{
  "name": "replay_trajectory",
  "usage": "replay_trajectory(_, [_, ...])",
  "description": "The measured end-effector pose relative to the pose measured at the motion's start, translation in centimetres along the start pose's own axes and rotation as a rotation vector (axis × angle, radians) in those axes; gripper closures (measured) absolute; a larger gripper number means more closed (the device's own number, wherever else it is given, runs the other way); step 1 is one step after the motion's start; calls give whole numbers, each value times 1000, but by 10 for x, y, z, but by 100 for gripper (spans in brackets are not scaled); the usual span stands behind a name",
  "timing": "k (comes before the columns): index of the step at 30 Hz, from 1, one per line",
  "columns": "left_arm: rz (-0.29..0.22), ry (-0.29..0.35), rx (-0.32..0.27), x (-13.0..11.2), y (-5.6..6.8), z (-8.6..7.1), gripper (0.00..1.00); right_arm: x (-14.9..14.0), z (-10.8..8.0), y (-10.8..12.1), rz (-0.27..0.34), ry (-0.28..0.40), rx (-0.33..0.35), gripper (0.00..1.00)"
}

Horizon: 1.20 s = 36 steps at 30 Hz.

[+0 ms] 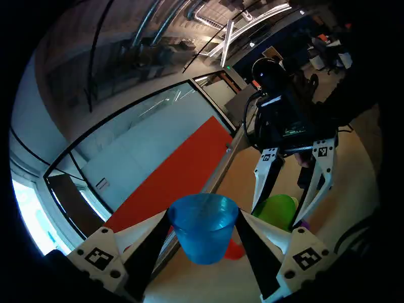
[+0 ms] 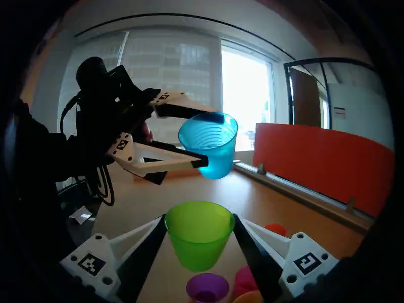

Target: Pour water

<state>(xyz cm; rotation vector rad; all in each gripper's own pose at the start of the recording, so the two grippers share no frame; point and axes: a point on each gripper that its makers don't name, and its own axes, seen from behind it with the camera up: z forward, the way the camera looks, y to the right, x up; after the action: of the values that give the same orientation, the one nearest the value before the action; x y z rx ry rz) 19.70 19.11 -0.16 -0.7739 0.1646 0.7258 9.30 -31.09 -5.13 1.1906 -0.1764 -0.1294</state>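
**Two cups in my grip, the blue one tipped above the green**

My right gripper pinches a translucent green plastic cup upright, both fingers pressed on its sides just under the rim. Closest below it stand a small purple plastic cup, a pink plastic cup and the rim of an orange cup. A red-orange cup sits just beyond one of my fingers.

My left gripper is clamped the same way on a translucent blue plastic cup, with a finger against each side. In the right gripper view the blue cup hangs in the air above and beyond the green one. It is apart from the green cup and tilted, with its mouth turned back toward that cup. I cannot tell whether either cup holds water.

Behind the left gripper I see the hand that carries it, a dark sleeve and a black cable drooping down.

All this sits over a light wooden tabletop. A bright orange-red partition panel runs along its far edge. Farther off are large daylight-bright windows, a black-framed glass wall and long ceiling light strips.
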Motion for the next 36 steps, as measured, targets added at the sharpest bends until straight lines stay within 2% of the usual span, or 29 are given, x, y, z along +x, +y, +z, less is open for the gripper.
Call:
replay_trajectory(17, [61,1,1,4,3,-3,13,-1,2,0,0,0,5,5])
replay_trajectory(36, [120,4,-1,5,7,0,13,0,5,-2,-1,0,11,5])
